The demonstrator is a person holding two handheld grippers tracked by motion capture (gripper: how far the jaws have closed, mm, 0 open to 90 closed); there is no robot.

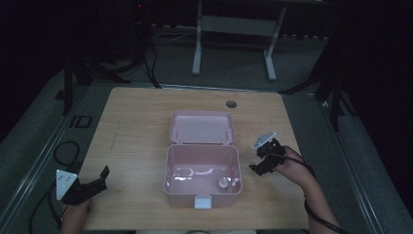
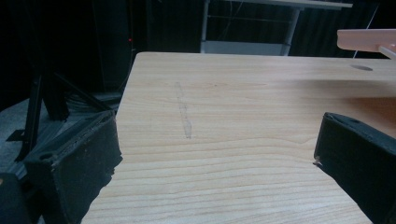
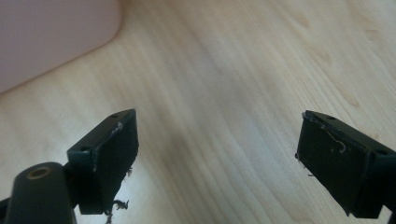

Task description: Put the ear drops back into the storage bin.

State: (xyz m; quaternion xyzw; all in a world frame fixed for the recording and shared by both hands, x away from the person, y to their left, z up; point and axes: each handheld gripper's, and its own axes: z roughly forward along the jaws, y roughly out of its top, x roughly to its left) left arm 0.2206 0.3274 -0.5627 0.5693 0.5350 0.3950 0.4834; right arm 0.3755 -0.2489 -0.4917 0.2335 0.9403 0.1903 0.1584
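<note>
Pink box (image 1: 202,168) sits mid-table (image 1: 136,126), lid (image 1: 202,127) swung fully back and lying flat behind it, white latch (image 1: 202,201) at the near front edge. Inside, near the front right corner, a small round thing (image 1: 223,184), too small to identify; rest of the interior looks bare apart from glare. Right gripper (image 1: 260,158) hovers just beside the box's right wall, jaws wide apart, nothing between them; the right gripper view has bare wood between the jaws and the pink wall (image 3: 51,37) at upper left. Left gripper (image 1: 100,178) rests at the near left of the table, well apart from the box, jaws also spread wide and empty; in the left gripper view the lid edge (image 2: 366,39) pokes in at far right. Likely risks: the right gripper is close to the box wall, so a sideways move could nudge the light box and slide it, since nothing braces it. Reaching in for the small thing, a jaw could catch the rim or knock the thing into the corner. Closing the lid one-handed could drag the box back. Dim light makes depth hard to judge.
</note>
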